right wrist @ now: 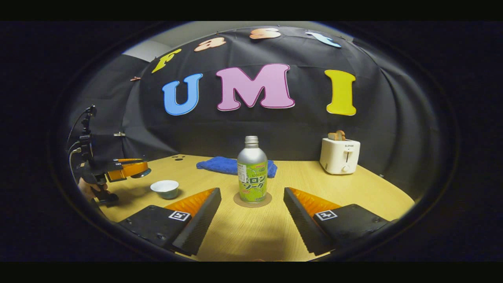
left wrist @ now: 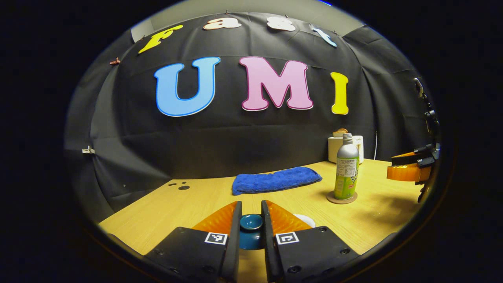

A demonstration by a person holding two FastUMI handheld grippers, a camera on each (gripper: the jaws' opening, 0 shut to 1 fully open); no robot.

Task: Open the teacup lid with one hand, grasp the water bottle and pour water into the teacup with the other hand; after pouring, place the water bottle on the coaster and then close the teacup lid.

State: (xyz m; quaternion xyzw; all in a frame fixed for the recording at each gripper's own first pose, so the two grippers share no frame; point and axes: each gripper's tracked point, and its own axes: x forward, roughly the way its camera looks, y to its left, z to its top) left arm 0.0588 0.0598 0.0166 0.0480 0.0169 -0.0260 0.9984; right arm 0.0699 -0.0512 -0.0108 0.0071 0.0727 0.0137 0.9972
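Both gripper views look low across the light wooden table (left wrist: 165, 212) toward the black cloth wall, sharing the silver-and-green metal bottle (right wrist: 252, 171).

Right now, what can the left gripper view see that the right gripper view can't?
Left gripper view: the lid up close, pinched between the left gripper's fingers.

Right gripper view: the open teacup in full, a hand holding the left gripper, and the right gripper with its fingers spread wide in front.

Both: the bottle standing on the coaster, the cloth, the toaster and the table.
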